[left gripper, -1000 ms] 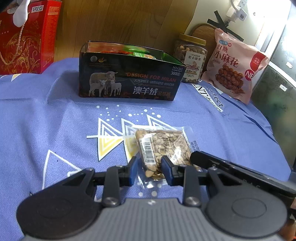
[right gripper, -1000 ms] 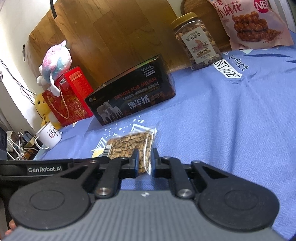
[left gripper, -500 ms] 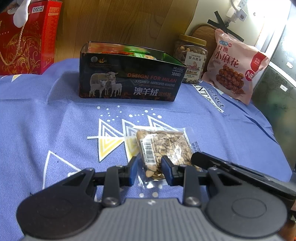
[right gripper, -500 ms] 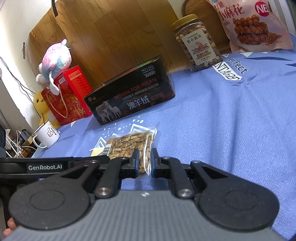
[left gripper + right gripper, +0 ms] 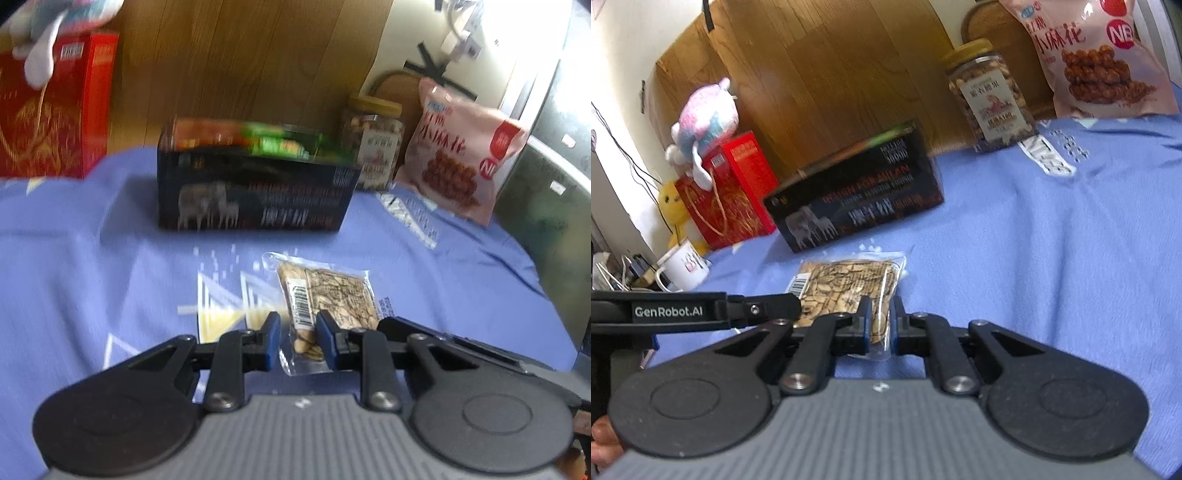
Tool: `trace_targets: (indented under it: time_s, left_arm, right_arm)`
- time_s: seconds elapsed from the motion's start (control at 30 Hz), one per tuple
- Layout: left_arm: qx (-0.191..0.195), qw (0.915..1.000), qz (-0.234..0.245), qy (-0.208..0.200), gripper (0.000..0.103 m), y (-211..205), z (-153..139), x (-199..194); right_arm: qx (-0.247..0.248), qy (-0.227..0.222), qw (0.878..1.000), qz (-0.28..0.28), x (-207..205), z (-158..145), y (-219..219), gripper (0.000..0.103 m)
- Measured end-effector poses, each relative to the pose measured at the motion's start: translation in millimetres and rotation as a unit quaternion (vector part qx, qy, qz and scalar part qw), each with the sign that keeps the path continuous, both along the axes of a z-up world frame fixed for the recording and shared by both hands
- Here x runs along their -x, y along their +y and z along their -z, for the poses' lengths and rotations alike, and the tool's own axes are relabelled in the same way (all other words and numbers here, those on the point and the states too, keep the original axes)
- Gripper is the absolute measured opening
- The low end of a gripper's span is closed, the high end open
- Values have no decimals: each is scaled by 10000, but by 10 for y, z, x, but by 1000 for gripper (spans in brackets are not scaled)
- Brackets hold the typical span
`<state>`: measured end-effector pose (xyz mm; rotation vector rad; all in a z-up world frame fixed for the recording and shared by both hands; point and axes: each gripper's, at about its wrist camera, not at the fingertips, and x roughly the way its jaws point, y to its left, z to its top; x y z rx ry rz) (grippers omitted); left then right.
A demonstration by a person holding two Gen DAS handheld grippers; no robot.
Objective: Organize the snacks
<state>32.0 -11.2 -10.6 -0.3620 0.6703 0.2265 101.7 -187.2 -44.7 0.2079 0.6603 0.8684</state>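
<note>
Snack packet (image 5: 325, 295) is pinched at its near end by both grippers, the left gripper (image 5: 297, 338) clamped on one near corner and the right gripper (image 5: 878, 325) on the side seam beside it, likely so the limp film lifts flat. Ahead lies bare blue cloth (image 5: 1052, 258), then the open dark box (image 5: 255, 192), its rim the edge to clear.
</note>
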Motion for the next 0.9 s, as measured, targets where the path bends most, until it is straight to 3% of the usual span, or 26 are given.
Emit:
trace_targets:
  time_s: [0.33,0.43,0.63,0.7,0.8,0.9]
  left_arm:
    - [-382,9980,-116,-482,22,400,-549,-540]
    - [-651,9959,-283,-561,22,553,-663,-791]
    - [-967,9934,-592,-186,22,828,-501,-1297]
    - [-1069,9921,-650,-88,23,854,-426,-1394]
    - [-1098,9910,-755,-118,27,849,-391,-1360]
    - [-1265,9869,-960,-278,31,814,-432,-1211]
  right_arm:
    - [-93,-663,9978,-23,-521,-486,396,12]
    - [-58,-895,9960,-46,-736,-591,631,12]
    - [232,-1014,9945,-91,-1116,-523,1074,13]
    - [342,-1060,9936,-203,-1160,-462,1169,19]
    - [502,-1202,9913,-199,-1136,-419,1194,21]
    - [273,-1205,9923,63,-1095,-448,1011,35]
